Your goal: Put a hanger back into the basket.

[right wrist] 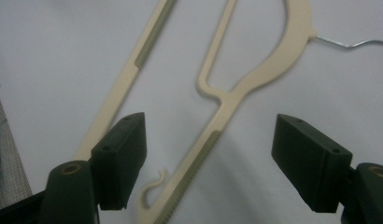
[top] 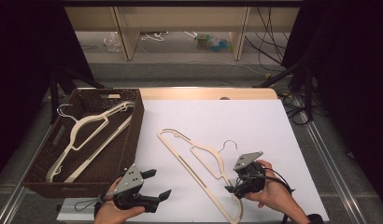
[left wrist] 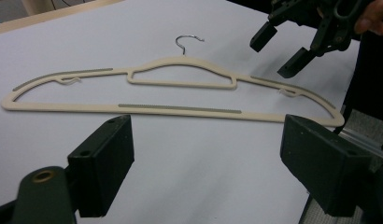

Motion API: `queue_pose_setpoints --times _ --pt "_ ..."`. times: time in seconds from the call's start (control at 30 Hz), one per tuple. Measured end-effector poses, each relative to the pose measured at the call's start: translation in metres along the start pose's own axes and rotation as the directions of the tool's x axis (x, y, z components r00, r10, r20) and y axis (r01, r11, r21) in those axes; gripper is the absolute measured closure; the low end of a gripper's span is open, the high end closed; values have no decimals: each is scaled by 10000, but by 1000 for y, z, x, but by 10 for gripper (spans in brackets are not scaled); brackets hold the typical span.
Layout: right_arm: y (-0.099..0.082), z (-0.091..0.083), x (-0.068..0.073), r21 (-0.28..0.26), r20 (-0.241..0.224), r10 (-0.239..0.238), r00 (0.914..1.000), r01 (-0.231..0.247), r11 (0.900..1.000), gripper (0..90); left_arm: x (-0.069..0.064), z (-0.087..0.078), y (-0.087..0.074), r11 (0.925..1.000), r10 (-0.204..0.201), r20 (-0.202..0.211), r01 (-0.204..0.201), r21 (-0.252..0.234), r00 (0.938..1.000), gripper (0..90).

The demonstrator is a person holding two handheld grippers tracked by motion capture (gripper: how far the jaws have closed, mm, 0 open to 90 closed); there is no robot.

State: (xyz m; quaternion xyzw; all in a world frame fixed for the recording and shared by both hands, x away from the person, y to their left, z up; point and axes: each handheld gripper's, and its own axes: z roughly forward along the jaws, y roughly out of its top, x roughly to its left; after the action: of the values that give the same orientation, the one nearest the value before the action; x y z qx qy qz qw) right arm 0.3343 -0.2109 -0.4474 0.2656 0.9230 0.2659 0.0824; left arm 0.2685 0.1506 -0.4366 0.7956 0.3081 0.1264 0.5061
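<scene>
So there's a cream hanger [top: 199, 165] lying flat on the white sheet that covers the bench [top: 255, 121], running diagonally from roughly the middle of the sheet down toward the near edge on the person's right. Its wire hook [top: 230, 144] points off to the right side. It has grey grippy strips along the bottom bar and on the shoulders, plus little notched hooks near each end, easy to spot in the left gripper view [left wrist: 180, 88].

The right tongs [top: 232, 185] hang right over the near end of that hanger, tips pointing down at it. In the right gripper view the jaws stand wide apart with the hanger's shoulder [right wrist: 217, 116] on the sheet below and between them, nothing pinched, no pad touching it as far as I can tell. So released.

The left tongs [top: 157, 184] are low over the near left part of the sheet, well apart from the hanger, pointing across toward it. Jaws wide here too, with only bare white sheet between them, so also released. From that camera you can see the other tongs [left wrist: 292, 49] hovering over the hanger's far right end.

Off to the left sits a dark brown woven basket [top: 129, 140] on the bench edge, with a second cream hanger [top: 87, 135] lying in it at a slant.
</scene>
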Motion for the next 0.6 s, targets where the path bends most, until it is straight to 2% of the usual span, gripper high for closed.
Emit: queue_pose_setpoints --times 0.1,0.13,0.17,0.23,0.43,0.53,0.57,0.6 --pt "0 2 0 285 -13 172 9999 -171 9994 279 -1 0 -2 9999 -99 20 99 -89 9999 177" --pt "1 3 0 370 6 191 9998 -191 9991 284 0 -1 -2 10000 21 -31 -21 -74 10000 177" --pt "1 4 -1 442 -7 123 9999 -122 9989 293 0 -1 -2 10000 72 -29 -72 -69 10000 177" --pt "2 7 -1 621 -27 93 10000 -91 9980 299 1 0 -3 10000 -78 -41 78 -31 10000 176" --pt "8 14 -4 1081 2 59 10000 -59 9941 349 -1 4 -5 9997 57 101 -60 256 9999 177" --pt "12 20 -6 1530 -75 318 9995 -303 9878 404 -3 5 -5 9996 73 93 -76 270 9999 177" --pt "12 20 -6 1530 -75 318 9995 -303 9878 404 -2 5 -5 9995 170 112 -173 275 9998 177" --pt "13 24 -6 1780 -143 247 9996 -217 9838 425 -2 5 -5 9994 160 115 -164 312 9998 177"
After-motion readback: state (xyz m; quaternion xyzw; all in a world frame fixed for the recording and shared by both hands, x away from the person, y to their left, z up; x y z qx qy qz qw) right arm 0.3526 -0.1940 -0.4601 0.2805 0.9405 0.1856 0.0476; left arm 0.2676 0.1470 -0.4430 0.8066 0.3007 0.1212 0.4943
